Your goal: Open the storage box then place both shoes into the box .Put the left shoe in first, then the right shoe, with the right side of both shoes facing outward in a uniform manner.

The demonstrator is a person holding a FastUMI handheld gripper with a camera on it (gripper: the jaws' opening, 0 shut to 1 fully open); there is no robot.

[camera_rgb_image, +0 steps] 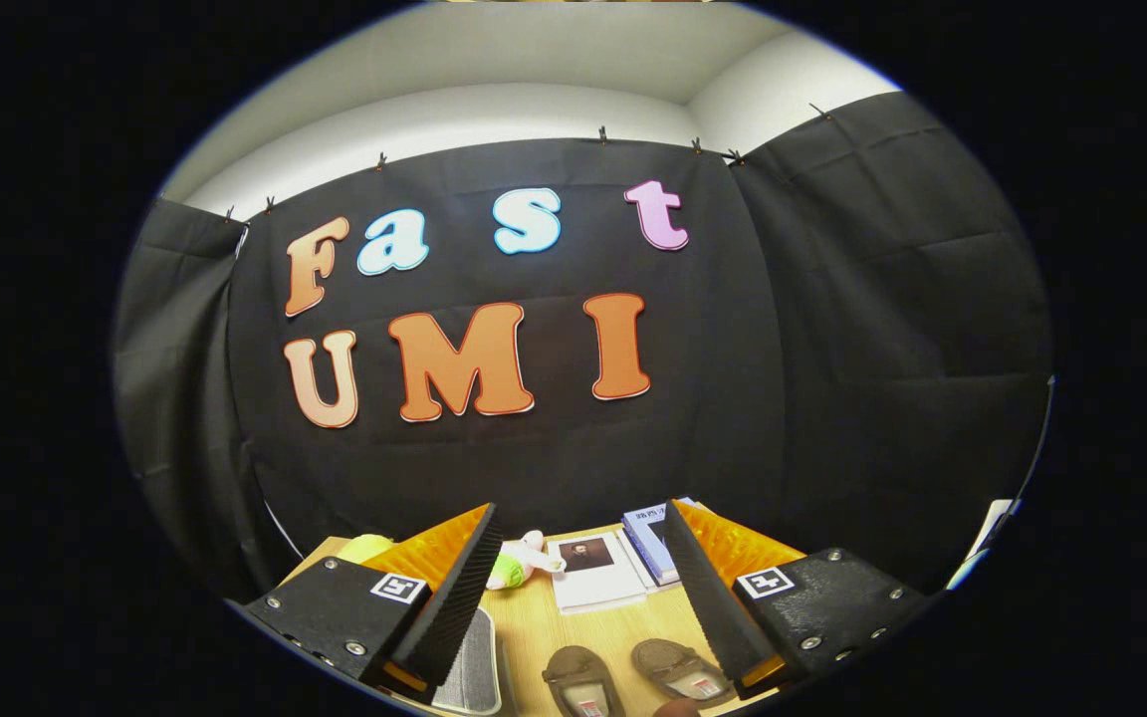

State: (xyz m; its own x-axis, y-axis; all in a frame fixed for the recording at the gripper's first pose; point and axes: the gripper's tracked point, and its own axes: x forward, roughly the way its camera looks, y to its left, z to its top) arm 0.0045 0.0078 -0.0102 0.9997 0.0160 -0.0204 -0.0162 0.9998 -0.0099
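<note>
Here the gripper [578, 607] is held high over the table w/ fingers spread wide and nothing between them; it is pitched up toward the booth wall, so it is judged to be at approach stage, not yet committed to a grasp.

Nearest, between and just below the fingers, two brown slip-on shoes are seen from above on the wooden table [573, 637]: one shoe [581, 680] twd the left finger, the other shoe [681, 670] close by the right finger. They are set side by side, apart but near, insoles up, toes pointing roughly away, presumably laid out as a pair so each can be picked in turn. Which is left vs right can't be told for sure at this angle.

Just by the left finger, a grey ribbed object [472, 657] is partly hidden; it may be part of the storage box, but that can't be confirmed, nor whether it's open.

Beyond the fingers, a white booklet [593, 573] w/ a small portrait is laid flat, a blue book [649, 541] beside it. A small plush toy [519, 563] and a yellow-green soft item [366, 546] are placed farther left, near the table's back edge, likely clutter and not task items.

Box opening is judged still to be done first.
</note>
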